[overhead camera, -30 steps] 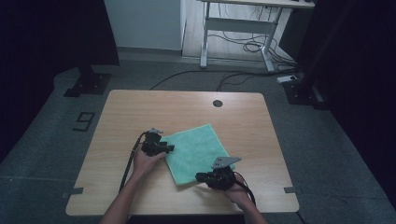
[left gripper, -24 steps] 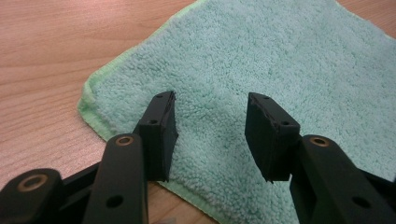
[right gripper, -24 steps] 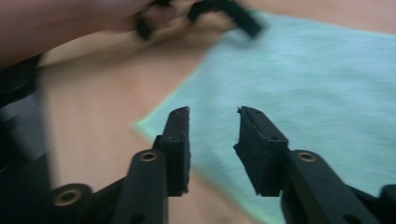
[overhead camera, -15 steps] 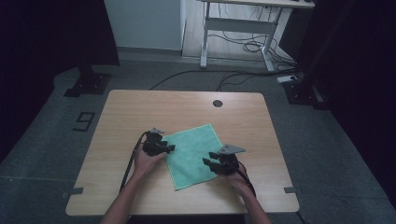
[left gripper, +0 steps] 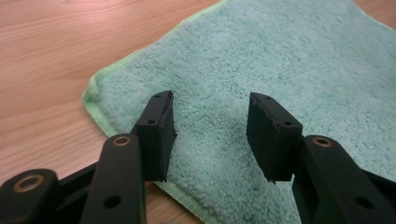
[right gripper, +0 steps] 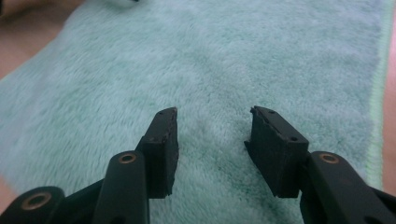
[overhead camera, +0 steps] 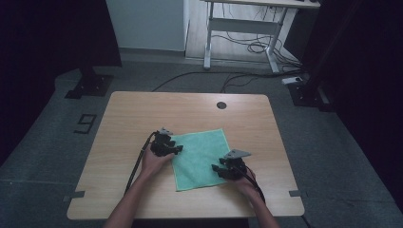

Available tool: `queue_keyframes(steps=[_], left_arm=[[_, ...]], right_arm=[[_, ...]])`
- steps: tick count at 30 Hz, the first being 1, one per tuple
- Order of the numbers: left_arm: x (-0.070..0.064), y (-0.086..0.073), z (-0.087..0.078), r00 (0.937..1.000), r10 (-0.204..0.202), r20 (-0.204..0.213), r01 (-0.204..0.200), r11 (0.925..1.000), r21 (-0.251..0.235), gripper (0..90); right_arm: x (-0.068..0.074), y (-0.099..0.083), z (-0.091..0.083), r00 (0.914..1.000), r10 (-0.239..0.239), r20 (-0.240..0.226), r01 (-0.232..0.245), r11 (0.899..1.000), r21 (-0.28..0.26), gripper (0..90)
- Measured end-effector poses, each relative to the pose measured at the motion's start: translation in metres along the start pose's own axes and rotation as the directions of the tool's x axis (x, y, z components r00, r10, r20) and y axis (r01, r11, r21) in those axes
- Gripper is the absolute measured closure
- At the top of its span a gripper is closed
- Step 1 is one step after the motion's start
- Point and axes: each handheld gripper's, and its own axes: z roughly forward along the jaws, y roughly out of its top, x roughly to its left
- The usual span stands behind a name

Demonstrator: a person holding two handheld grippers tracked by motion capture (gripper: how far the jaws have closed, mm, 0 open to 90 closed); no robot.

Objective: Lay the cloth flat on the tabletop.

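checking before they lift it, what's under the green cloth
The green cloth lies flat on the wooden table; bare wood shows around its edges. No lump shows, but whatever lies beneath is covered. Both grippers, left gripper and right gripper, hover over it with jaws open.

Over the last second the right gripper (overhead camera: 219, 168) has moved from the cloth's (overhead camera: 199, 154) near corner at about 5 o'clock up toward 1 o'clock, along the cloth's right edge. It now sits over that edge, jaws apart above the pile. The near right corner of the cloth, which the gripper and hand covered a second ago, now lies bare and flat on the worktop (overhead camera: 142, 109).
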Motion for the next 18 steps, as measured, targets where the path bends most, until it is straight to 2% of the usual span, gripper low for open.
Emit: queue_keyframes(steps=[3,5,6,7,9,10,11,12,13,14,16,18], left_arm=[[-0.006,0.0,0.002,0.9997,0.017,0.018,-0.017,0.9999,0.001,51.0],[-0.016,-0.001,0.004,0.9977,0.057,0.037,-0.057,0.9983,0.012,50.7],[-0.016,-0.001,0.004,0.9977,0.057,0.037,-0.057,0.9983,0.012,50.6],[-0.022,-0.001,0.003,0.9963,0.081,0.031,-0.082,0.9962,0.03,50.2],[-0.025,-0.001,0.001,0.9956,0.092,0.02,-0.093,0.9948,0.043,48.1],[-0.03,-0.003,-0.005,0.9937,0.112,0.004,-0.112,0.9929,0.039,48.0],[-0.03,-0.003,-0.005,0.9937,0.112,0.004,-0.112,0.9929,0.039,47.9],[-0.033,-0.005,-0.015,0.9933,0.116,0.006,-0.116,0.9931,0.02,47.9],[-0.033,-0.005,-0.015,0.9933,0.116,0.006,-0.116,0.9931,0.02,47.7],[-0.036,-0.008,-0.026,0.9938,0.111,0.01,-0.111,0.9938,-0.003,47.6],[-0.04,-0.011,-0.034,0.9939,0.105,0.032,-0.105,0.9943,-0.02,47.1],[-0.046,-0.014,-0.036,0.9929,0.104,0.059,-0.102,0.9944,-0.026,46.9]], right_arm=[[0.01,-0.012,-0.013,0.9998,-0.019,0.006,0.019,1.0,0.002,52.6],[0.019,-0.021,-0.023,0.9997,-0.023,-0.002,0.023,1.0,0.003,52.9],[0.019,-0.021,-0.023,0.9997,-0.023,-0.002,0.023,1.0,0.003,52.9],[0.029,-0.029,-0.031,0.9993,-0.037,0.007,0.037,0.999,0.003,52.9],[0.033,-0.031,-0.036,0.9993,-0.036,0.001,0.036,0.999,0.016,50.9],[0.033,-0.03,-0.037,0.9995,-0.031,-0.006,0.031,0.999,0.02,50.1],[0.032,-0.028,-0.038,0.9995,-0.031,-0.007,0.031,0.999,0.013,49.9],[0.03,-0.024,-0.04,0.9995,-0.031,0.0,0.031,1.0,-0.006,49.8],[0.03,-0.024,-0.04,0.9995,-0.031,0.0,0.031,1.0,-0.006,49.8],[0.022,-0.014,-0.042,1.0,-0.009,0.0,0.009,0.999,-0.041,49.1],[0.012,0.0,-0.039,0.9999,0.013,0.008,-0.013,0.998,-0.065,47.7],[0.004,0.012,-0.03,0.9993,0.029,0.023,-0.028,0.997,-0.068,46.4]])
